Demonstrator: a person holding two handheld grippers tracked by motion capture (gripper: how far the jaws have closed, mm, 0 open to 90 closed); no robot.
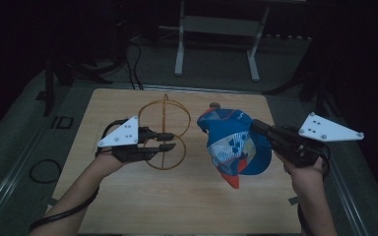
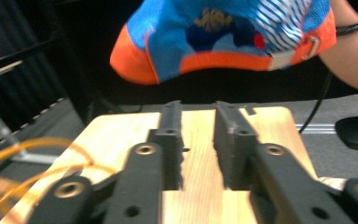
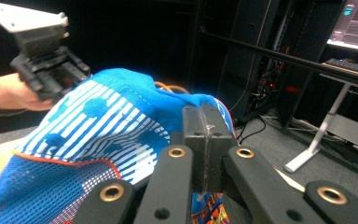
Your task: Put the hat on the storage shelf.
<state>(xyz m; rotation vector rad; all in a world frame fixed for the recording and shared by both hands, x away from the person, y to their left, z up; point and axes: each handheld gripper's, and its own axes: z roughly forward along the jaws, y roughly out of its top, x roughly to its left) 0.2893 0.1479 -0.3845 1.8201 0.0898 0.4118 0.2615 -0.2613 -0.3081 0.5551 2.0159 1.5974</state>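
Cap (image 1: pixel 230 142) was the thing being handled, a blue kids' cap with orange trim and a striped panel, hanging in the air over the right half of the wooden surface (image 1: pixel 128 206), well clear of it. Right tool (image 1: pixel 257 126) had its jaws pressed together on a fold of the fabric near the crown edge. Looked soft and light to me, floppy everywhere but the brim, so I'd say pinching the cloth like that was fine, though the stiffer brim or the back strap would probably be a steadier grab. It hung long axis roughly up-down, orange brim tip pointing down toward the person, opening facing right. The gold wire stand (image 1: pixel 165 132) sat beside it on the left. Left tool (image 1: pixel 170 141) was at the stand, jaws apart, holding nothing.
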